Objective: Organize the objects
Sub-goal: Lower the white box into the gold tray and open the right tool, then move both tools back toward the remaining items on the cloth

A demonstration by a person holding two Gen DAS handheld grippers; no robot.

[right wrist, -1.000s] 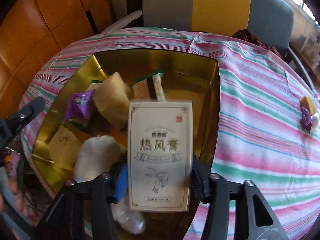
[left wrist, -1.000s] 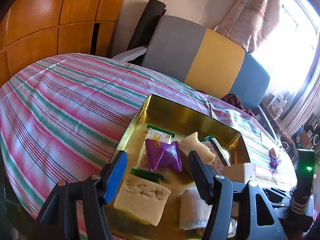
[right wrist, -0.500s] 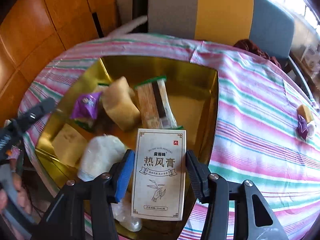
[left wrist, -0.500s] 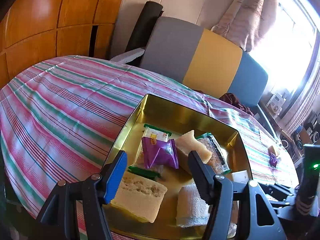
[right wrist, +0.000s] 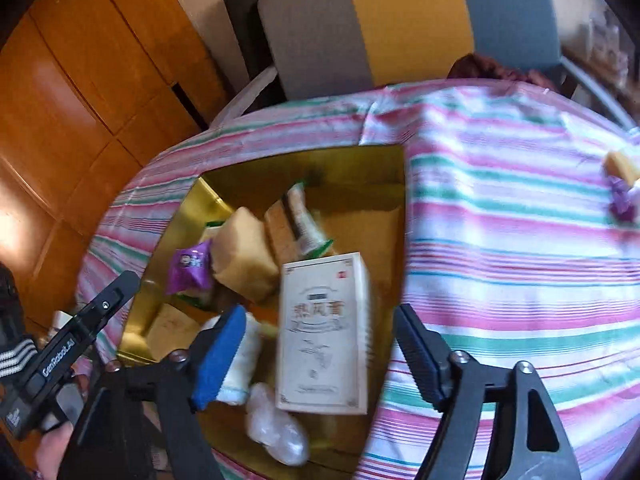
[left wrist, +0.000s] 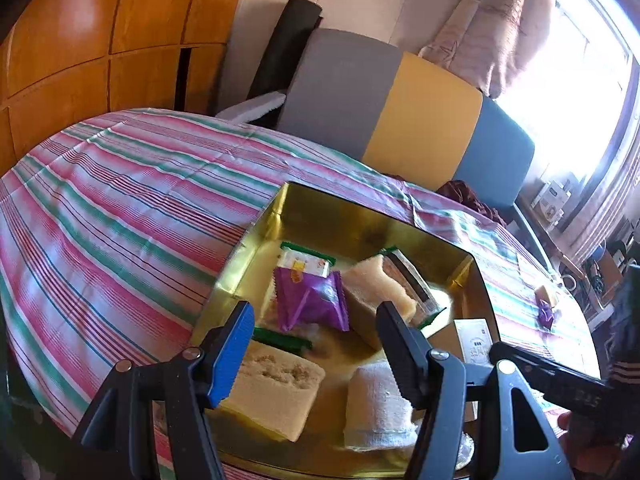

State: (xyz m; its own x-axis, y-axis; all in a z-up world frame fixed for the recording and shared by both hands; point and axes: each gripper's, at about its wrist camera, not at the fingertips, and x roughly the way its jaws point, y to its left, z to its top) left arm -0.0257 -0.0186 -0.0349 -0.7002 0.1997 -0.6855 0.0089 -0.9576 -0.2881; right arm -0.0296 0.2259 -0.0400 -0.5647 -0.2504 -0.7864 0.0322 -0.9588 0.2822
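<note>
Released box (right wrist: 323, 332) now lies in gold tin (right wrist: 352, 162).

A tin tray (left wrist: 476, 276) sits on the table (left wrist: 120, 216), near its front edge; behind the table stands a sofa (left wrist: 404, 108), with wooden panelling (left wrist: 100, 32) to its left; inside the tray, in the left wrist view, a snack packet (left wrist: 310, 300) lies in the middle, a sponge block (left wrist: 378, 294) just right of it, a long wrapped bar (left wrist: 412, 284) against the block's far side, a flat sponge slab (left wrist: 276, 392) at the front left, a rolled cloth (left wrist: 378, 408) to its right; a printed box (right wrist: 324, 332) lies in the tray's right front corner, between the opening fingers of the right claw (right wrist: 316, 356), apparently touching neither; well right of the tray, small wrapped sweets (right wrist: 622, 184) rest on the table.
</note>
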